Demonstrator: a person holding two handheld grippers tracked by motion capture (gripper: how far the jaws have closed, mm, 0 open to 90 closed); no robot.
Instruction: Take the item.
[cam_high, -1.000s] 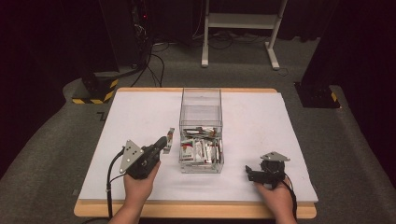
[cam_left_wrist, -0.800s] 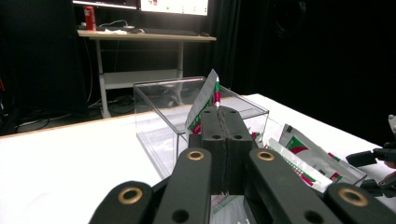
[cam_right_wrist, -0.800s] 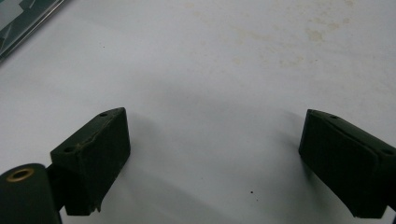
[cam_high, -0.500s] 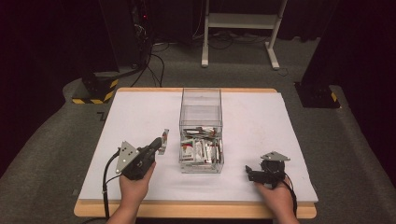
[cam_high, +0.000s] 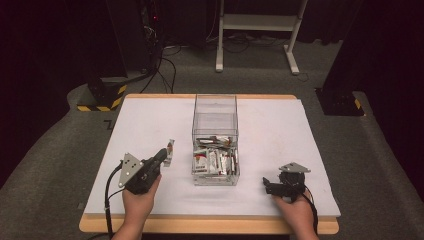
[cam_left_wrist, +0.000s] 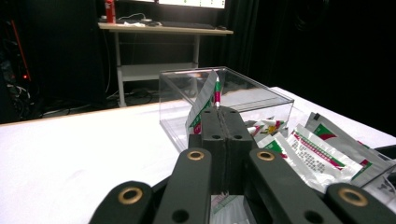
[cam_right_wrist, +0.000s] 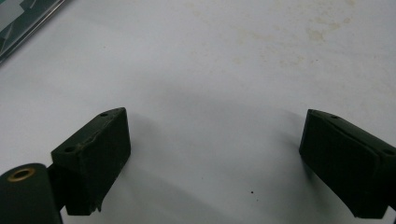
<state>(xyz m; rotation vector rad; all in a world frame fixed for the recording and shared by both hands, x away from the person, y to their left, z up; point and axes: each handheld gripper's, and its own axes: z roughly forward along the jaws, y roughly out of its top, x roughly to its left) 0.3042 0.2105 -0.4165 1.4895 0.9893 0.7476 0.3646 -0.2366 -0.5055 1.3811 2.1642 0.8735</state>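
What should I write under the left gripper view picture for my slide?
Shut tongs pinch one sachet beside a clear box full of sachets.

Lab: black curtains (cam_high: 385, 40), equipment rack (cam_high: 145, 30), paper-covered table (cam_high: 280, 130), monitor desk (cam_left_wrist: 159, 29).

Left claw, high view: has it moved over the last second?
Yes. The left claw, shut on a sachet, has drawn back toward the table's near edge, away from the clear box.
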